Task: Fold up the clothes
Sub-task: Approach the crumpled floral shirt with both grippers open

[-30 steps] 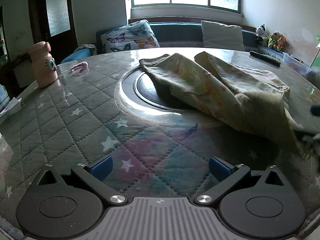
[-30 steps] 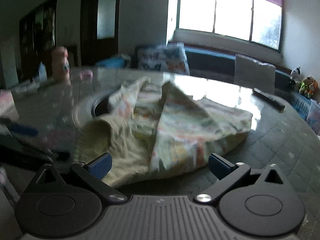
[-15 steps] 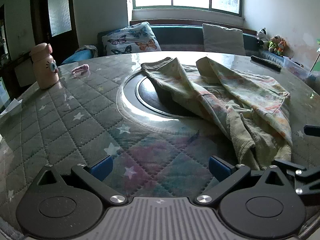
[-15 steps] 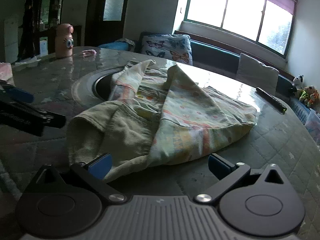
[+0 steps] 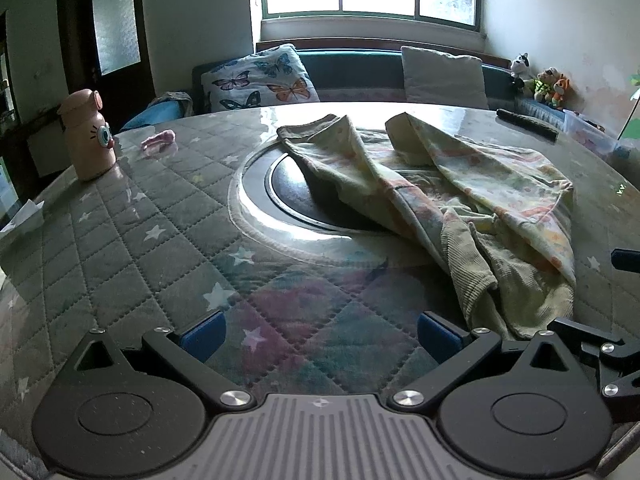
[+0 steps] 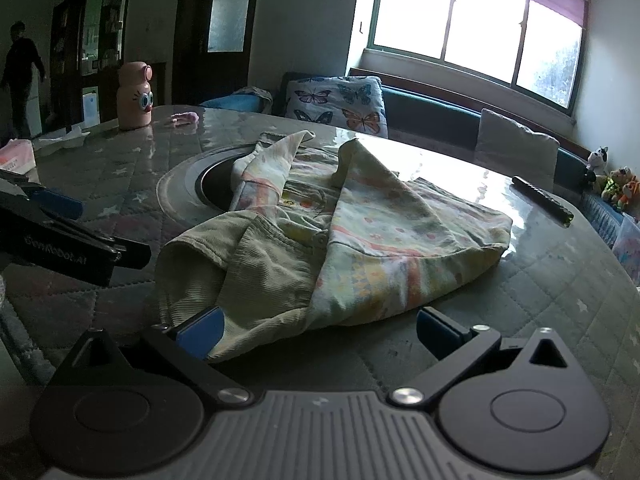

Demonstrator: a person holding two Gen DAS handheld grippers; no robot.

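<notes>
A pale yellow patterned garment (image 5: 460, 196) lies crumpled on the round table, partly over the dark centre disc; it also shows in the right wrist view (image 6: 340, 232). Its ribbed hem lies at the near edge. My left gripper (image 5: 320, 330) is open and empty, low over the quilted cover to the left of the garment. My right gripper (image 6: 316, 326) is open, right at the garment's near hem, with the left fingertip (image 6: 200, 330) against the cloth. Each gripper shows at the edge of the other's view.
A pink cartoon bottle (image 5: 86, 140) and a small pink item (image 5: 158, 142) stand at the table's far left. A dark remote (image 5: 526, 124) lies far right. A tissue pack (image 6: 16, 156) and paper sit at the left edge. A bench with cushions (image 5: 260, 80) runs behind.
The garment has dropped from a stretched, lifted state into a crumpled heap. My right gripper has closed in on its near hem. The left gripper barely moved.
</notes>
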